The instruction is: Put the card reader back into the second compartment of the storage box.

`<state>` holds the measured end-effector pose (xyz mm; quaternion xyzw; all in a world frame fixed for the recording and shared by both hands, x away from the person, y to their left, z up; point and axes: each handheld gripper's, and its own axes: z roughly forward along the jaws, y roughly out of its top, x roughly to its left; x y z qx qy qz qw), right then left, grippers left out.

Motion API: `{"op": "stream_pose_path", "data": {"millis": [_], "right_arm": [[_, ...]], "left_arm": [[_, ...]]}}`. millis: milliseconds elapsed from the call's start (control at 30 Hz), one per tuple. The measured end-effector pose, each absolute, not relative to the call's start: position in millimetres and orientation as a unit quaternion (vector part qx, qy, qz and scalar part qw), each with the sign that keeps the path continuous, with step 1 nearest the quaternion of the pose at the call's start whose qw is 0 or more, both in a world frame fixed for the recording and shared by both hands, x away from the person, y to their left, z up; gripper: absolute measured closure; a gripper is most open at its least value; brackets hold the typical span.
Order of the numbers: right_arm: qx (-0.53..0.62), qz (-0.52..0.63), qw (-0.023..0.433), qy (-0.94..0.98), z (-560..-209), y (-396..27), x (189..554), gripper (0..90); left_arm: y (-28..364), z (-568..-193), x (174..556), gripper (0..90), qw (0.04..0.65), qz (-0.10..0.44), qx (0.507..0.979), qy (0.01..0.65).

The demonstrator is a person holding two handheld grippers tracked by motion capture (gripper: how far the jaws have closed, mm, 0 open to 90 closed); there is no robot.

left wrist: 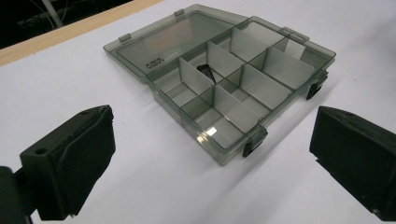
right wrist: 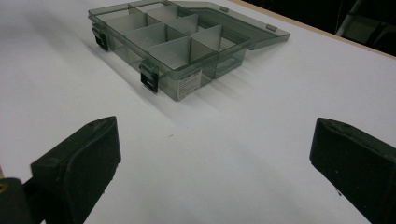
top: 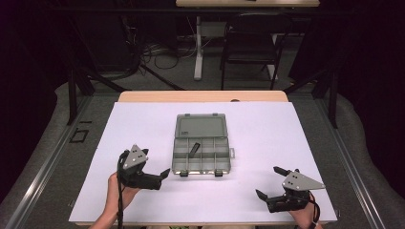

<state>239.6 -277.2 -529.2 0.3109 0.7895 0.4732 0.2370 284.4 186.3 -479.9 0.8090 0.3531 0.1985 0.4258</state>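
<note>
Both grippers sit nearest us at the near edge of the white sheet point(top: 143, 119). We hold the left gripper point(top: 150, 174) with its jaws spread wide and nothing between them; it rests just left of the organiser box point(top: 201, 155), pointing toward the box's near left corner. In the left gripper view its two black jaws stand far apart at the bottom corners, with bare sheet between. The right gripper point(top: 271, 182) is likewise released, jaws wide and empty, well apart from the box, off its near right side.

Outward from the grippers: the box is smoky translucent plastic, lying open at the middle of the sheet, its lid point(left wrist: 175, 39) folded flat behind the tray. The tray is split by pale dividers into two rows of compartments. We note one small dark item point(left wrist: 205, 72) in a far-row compartment, left of the box's centre; the kind we cannot tell.

Writing: a small printed mark on the lid point(left wrist: 155, 63) and a white label point(right wrist: 189, 85) on the box's side wall; both too small to read. Two black latches point(right wrist: 150, 80) hang on the box's front edge.
</note>
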Motion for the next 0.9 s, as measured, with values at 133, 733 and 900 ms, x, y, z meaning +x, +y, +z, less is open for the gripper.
{"op": "stream_pose_path", "data": {"millis": [133,733,900], "right_arm": [[0.313,0.47,0.238,0.79,-530,-277,240,1.4],[0.314,0.468,0.237,0.792,-531,-277,240,1.4],[0.314,0.468,0.237,0.791,-531,-276,241,1.4]], "left_arm": [[191,-483,281,0.3,0.423,0.2,0.809,0.356],[204,-506,268,0.3,0.409,0.202,0.81,0.368],[208,-510,266,0.3,0.408,0.203,0.809,0.372]]}}
